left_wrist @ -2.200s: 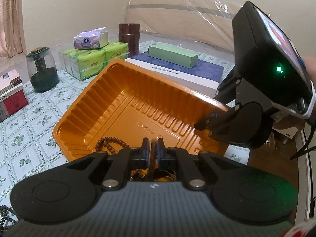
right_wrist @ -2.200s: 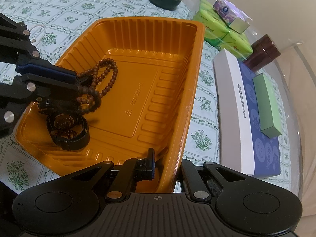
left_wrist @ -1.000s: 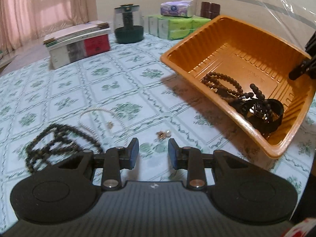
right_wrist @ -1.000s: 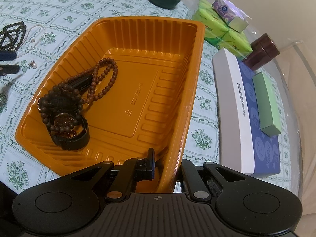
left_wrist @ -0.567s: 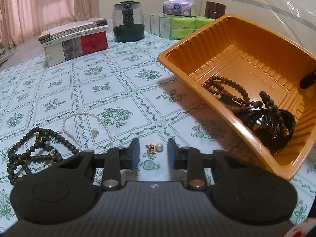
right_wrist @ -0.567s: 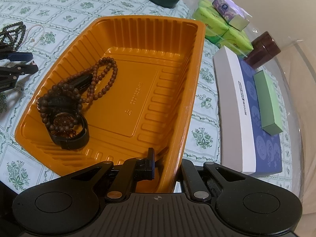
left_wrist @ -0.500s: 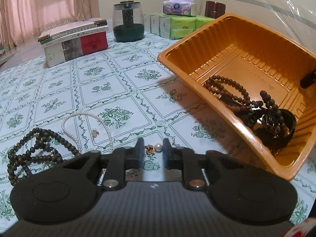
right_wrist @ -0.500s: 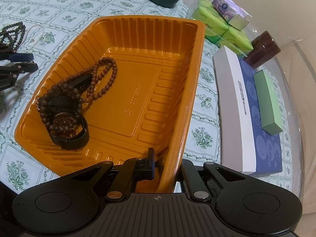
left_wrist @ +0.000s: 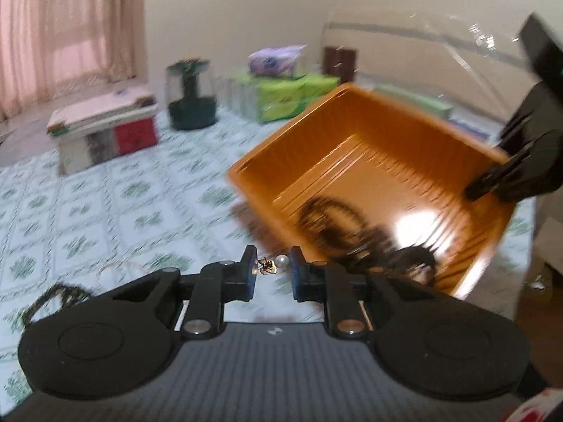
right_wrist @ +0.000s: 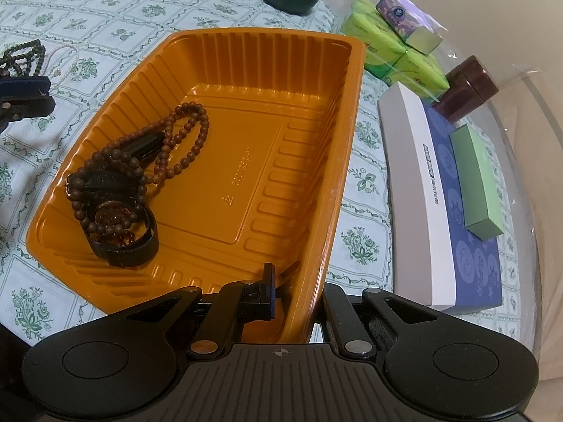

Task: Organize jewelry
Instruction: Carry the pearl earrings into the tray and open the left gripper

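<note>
Two grips: left gripper (left_wrist: 271,267) jaws pinch earring (left_wrist: 271,264); right gripper (right_wrist: 295,290) jaws clamp tray (right_wrist: 346,161) rim.

A small gold earring with a white pearl (left_wrist: 271,264) sits up off the table, pinched between two black fingers. An orange tray (right_wrist: 327,112) stands tilted, one long side lifted. Inside it, near one end, brown bead strings (right_wrist: 183,140) lie tangled with a black watch (right_wrist: 126,242). On the flowered cloth lie dark beads (right_wrist: 24,56) and a thin pearl string (right_wrist: 67,59) beside them.
</note>
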The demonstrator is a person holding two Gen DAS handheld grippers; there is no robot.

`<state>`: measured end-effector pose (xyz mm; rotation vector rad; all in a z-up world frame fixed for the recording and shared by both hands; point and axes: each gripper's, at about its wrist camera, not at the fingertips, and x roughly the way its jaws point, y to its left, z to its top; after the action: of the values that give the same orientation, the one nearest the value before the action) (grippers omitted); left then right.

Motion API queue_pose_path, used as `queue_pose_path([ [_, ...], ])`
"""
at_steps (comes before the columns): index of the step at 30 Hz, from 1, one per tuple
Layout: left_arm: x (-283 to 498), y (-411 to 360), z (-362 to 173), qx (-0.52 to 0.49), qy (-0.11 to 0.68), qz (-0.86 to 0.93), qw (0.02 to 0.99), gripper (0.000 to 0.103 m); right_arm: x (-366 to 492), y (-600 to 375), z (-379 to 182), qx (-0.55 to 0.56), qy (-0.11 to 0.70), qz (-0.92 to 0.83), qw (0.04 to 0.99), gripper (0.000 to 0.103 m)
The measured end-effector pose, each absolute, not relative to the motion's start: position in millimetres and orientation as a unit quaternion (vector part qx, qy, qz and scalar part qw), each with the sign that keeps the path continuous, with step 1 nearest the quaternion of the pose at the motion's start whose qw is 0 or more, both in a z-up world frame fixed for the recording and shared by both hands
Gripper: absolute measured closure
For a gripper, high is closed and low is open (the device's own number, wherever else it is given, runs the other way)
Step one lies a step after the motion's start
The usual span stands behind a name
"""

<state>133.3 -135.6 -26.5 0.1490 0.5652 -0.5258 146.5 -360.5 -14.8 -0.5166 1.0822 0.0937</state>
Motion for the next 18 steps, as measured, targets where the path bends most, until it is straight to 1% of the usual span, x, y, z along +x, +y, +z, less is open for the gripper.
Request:
queue_pose_path([
  [6, 115, -173, -14, 0.096, 0.249, -0.312, 0.912, 0.086, 145, -360, -14, -0.241, 0.507, 0.043, 0.826, 0.097],
  [18, 98, -204, -24, 0.126, 0.251, -0.343, 0.896, 0.086, 144, -361, -14, -0.237, 0.507, 0.044, 0.828, 0.097],
])
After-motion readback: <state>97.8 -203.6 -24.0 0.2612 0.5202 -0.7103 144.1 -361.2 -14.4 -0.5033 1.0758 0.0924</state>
